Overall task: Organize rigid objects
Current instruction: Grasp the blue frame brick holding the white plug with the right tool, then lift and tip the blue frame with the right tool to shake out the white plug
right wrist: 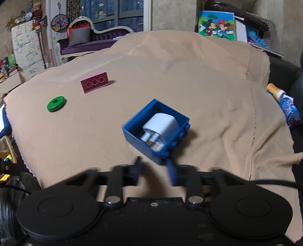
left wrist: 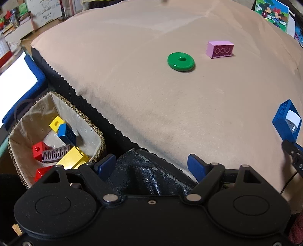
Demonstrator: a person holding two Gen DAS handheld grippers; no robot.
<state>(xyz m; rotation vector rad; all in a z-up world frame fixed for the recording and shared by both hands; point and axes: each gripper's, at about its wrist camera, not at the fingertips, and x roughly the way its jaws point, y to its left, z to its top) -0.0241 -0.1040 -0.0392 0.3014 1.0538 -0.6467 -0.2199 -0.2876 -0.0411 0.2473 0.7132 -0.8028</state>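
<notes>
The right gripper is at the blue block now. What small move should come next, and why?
Probably lift it slightly. The right gripper seems shut on the near wall of the tilted blue block, so a short lift would test the grip before carrying it to the basket.

This is a home, a lived-in family living room with children's things about. In the upper left of the right wrist view stands a purple sofa (right wrist: 98,40) with a curved pale frame and a grey cushion (right wrist: 79,36), in front of a dark window (right wrist: 113,13). Left of it a white cabinet (right wrist: 26,47) bears cartoon drawings, with trinkets on top. At the upper right a cartoon-mouse picture book (right wrist: 216,25) leans against the wall. The middle of both views is a soft surface under a beige cloth (right wrist: 189,75). In the lower left of the left wrist view a fabric-lined woven basket (left wrist: 98,136) holds coloured toy bricks (left wrist: 73,159).
</notes>
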